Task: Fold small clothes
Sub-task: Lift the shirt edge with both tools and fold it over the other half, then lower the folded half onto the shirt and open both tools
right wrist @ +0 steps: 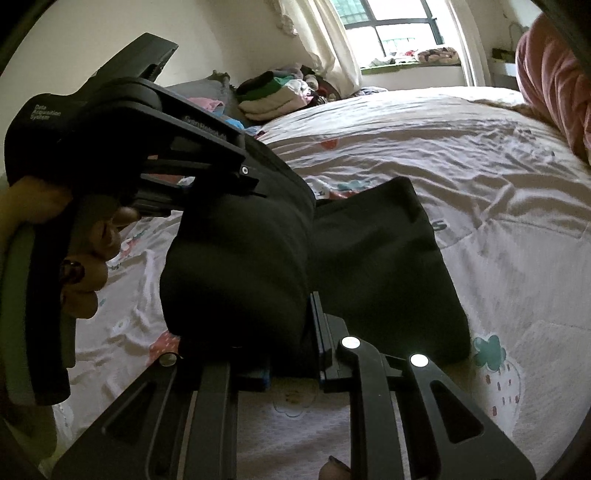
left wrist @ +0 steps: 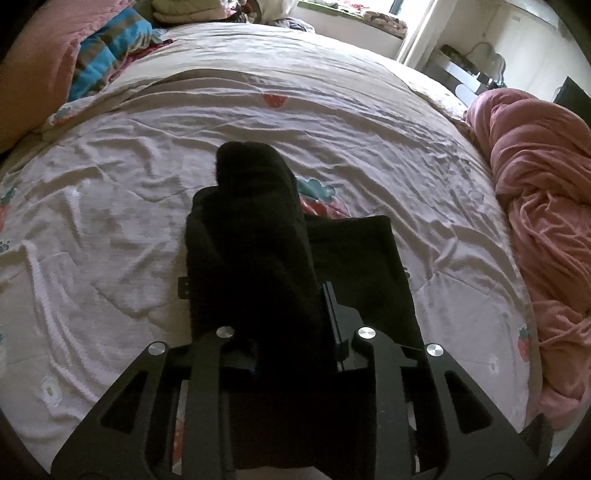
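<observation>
Both your tongs, left [left wrist: 258,295] and right [right wrist: 291,325], clamp the black garment [right wrist: 369,258] over the wrinkled bed [right wrist: 480,155]; pink blanket [left wrist: 546,206] alongside, window [right wrist: 388,22] beyond.

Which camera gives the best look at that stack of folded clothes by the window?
The right wrist view: the folded stack sits in plain sight beyond the bed. The left wrist view catches only its edge at the top.
</observation>
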{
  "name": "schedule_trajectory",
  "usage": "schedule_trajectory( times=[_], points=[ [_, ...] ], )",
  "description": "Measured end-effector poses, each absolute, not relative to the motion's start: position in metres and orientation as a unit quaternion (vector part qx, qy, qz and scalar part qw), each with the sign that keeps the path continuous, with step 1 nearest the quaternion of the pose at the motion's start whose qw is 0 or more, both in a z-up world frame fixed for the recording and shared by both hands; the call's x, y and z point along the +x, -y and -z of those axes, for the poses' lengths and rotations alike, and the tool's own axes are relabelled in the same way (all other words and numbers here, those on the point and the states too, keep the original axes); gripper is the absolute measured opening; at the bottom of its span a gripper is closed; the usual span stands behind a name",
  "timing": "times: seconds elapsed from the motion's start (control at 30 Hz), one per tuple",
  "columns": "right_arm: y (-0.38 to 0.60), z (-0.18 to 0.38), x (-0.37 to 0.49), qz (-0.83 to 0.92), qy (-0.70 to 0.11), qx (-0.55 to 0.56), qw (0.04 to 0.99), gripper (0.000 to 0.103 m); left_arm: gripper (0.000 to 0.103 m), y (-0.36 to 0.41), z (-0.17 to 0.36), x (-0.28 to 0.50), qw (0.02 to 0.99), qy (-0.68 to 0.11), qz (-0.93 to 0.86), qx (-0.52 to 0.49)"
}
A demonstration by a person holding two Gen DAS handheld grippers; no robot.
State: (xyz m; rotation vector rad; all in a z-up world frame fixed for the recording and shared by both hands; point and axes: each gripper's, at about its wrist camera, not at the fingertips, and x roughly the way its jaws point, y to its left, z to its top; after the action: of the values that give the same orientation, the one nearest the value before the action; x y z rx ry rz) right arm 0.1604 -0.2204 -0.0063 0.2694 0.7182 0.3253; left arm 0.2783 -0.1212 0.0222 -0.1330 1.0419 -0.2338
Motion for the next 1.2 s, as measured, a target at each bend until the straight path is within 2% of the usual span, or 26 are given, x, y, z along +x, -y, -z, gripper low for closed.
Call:
schedule_trajectory(
  times=[0.17, 0.27, 0.37, 0.47, 0.5, 0.6, 0.7, 0.8, 0.87, 0.93, 1.2],
  points=[
    [0.232, 0.013, 0.164, -0.165, -0.361, 0.167, 0.903, 0.018, 0.025, 0.131, -0.017, 0.283, 0.856, -0.501, 0.113, -0.059],
    [0.239, 0.017, 0.166, -0.166, -0.371, 0.189, 0.894, 0.019, 0.033, 0.136, -0.015, 0.285, 0.854, -0.504, 0.115, -0.063],
    [0.244, 0.021, 0.168, -0.164, -0.379, 0.203, 0.888, 0.022, 0.044, 0.142, -0.013, 0.288, 0.850, -0.508, 0.124, -0.069],
    [0.248, 0.023, 0.168, -0.156, -0.387, 0.210, 0.884, 0.025, 0.065, 0.144, -0.014, 0.288, 0.849, -0.503, 0.142, -0.082],
    [0.251, 0.025, 0.168, -0.154, -0.391, 0.218, 0.881, 0.026, 0.067, 0.144, -0.015, 0.288, 0.848, -0.500, 0.150, -0.091],
    [0.263, 0.033, 0.172, -0.144, -0.406, 0.248, 0.868, 0.035, 0.067, 0.144, -0.017, 0.284, 0.845, -0.498, 0.166, -0.104],
    [0.277, 0.040, 0.172, -0.126, -0.419, 0.273, 0.857, 0.035, 0.067, 0.136, -0.021, 0.277, 0.853, -0.487, 0.161, -0.100],
    [0.285, 0.041, 0.170, -0.146, -0.426, 0.293, 0.843, 0.040, 0.067, 0.121, -0.017, 0.272, 0.856, -0.484, 0.150, -0.103],
    [0.288, 0.037, 0.166, -0.151, -0.425, 0.297, 0.842, 0.047, 0.067, 0.109, -0.011, 0.267, 0.857, -0.485, 0.139, -0.106],
    [0.290, 0.034, 0.165, -0.166, -0.426, 0.298, 0.838, 0.059, 0.067, 0.096, -0.001, 0.261, 0.856, -0.490, 0.127, -0.108],
    [0.303, 0.011, 0.185, -0.202, -0.418, 0.308, 0.830, 0.073, 0.068, 0.076, 0.031, 0.242, 0.856, -0.500, 0.101, -0.083]
  ],
)
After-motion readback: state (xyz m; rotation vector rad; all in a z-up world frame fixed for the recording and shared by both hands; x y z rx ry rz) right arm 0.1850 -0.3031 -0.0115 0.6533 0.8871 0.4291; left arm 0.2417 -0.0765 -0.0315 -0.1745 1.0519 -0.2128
